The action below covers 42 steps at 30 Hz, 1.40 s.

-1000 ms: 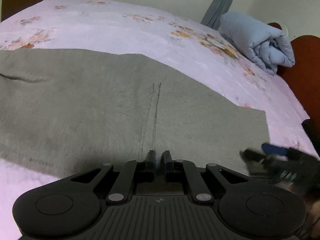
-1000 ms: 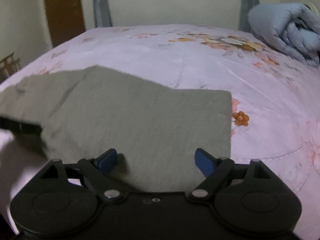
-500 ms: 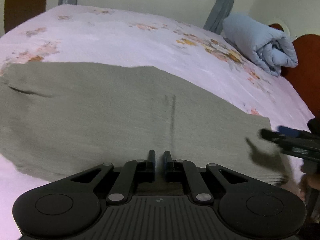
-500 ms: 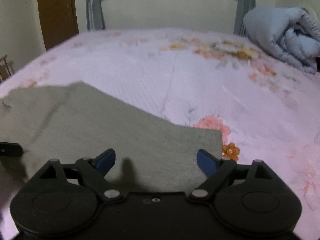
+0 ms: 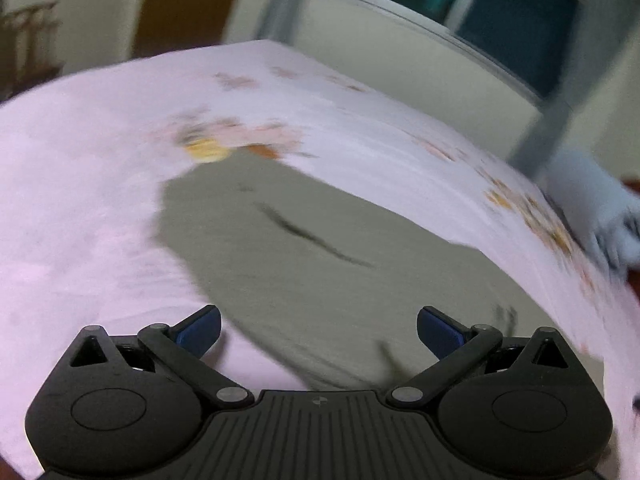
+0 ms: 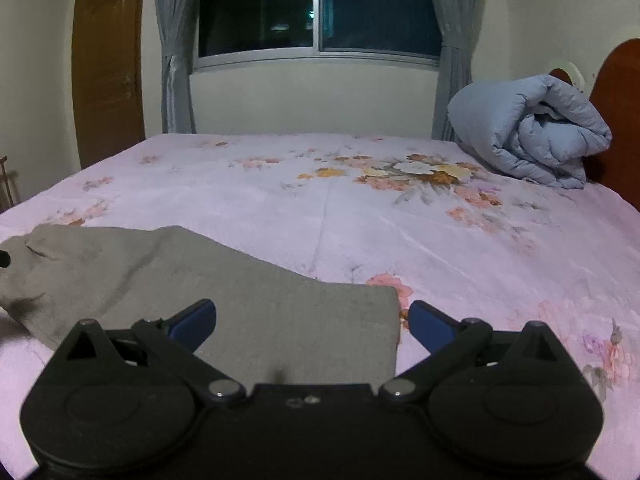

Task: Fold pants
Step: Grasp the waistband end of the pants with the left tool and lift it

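Grey-green pants (image 5: 320, 264) lie flat on the pink floral bed sheet (image 5: 80, 184). In the left wrist view, which is motion-blurred, my left gripper (image 5: 318, 330) is open and empty just above the pants' near edge. In the right wrist view the pants (image 6: 248, 296) stretch from the left to a straight end right in front of me. My right gripper (image 6: 312, 320) is open and empty, its blue fingertips (image 6: 430, 322) spread over that end of the pants.
A rolled light-blue quilt (image 6: 528, 132) lies at the far right of the bed by the brown headboard (image 6: 620, 112). A window with grey curtains (image 6: 320, 12) and a wooden door (image 6: 108, 60) stand behind the bed.
My left gripper has opened, let go of the pants' edge and swung left and upward. My right gripper has pulled back and stayed open.
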Each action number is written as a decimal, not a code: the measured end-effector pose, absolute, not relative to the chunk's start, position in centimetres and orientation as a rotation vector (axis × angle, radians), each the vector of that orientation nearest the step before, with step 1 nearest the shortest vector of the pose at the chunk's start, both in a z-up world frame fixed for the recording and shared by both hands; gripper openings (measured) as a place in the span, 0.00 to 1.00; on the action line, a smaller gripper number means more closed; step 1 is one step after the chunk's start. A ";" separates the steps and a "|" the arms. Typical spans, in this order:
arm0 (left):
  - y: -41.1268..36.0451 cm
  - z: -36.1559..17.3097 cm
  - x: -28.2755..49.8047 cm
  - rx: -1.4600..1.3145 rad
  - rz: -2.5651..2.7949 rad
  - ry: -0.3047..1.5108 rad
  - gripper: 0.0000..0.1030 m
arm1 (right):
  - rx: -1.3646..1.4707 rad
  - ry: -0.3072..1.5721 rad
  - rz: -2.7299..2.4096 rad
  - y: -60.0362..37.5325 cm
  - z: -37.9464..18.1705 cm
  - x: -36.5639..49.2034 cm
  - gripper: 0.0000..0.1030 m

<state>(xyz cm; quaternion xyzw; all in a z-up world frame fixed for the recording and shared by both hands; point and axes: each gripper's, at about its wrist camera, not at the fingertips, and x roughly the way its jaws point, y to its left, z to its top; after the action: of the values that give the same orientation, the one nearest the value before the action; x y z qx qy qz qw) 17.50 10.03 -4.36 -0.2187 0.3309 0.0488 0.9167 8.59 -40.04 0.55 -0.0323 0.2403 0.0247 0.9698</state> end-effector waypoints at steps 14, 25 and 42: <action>20.2 -11.6 22.1 -0.849 0.097 0.645 1.00 | -0.099 0.527 0.057 -37.8 -0.1 9.0 0.94; 20.0 -12.4 25.2 -0.829 0.037 0.610 1.00 | -0.017 0.611 -0.012 -39.1 -1.2 10.4 0.94; 16.2 -6.5 24.4 -0.567 -0.037 0.518 0.34 | 0.071 0.592 -0.072 -42.2 -2.1 10.8 0.94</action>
<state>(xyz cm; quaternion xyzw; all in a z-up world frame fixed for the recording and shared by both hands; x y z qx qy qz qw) 24.35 16.21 -6.47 -0.2766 0.2525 -0.0178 0.9270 10.78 -42.20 -2.13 0.0351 0.2916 -0.0355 0.9552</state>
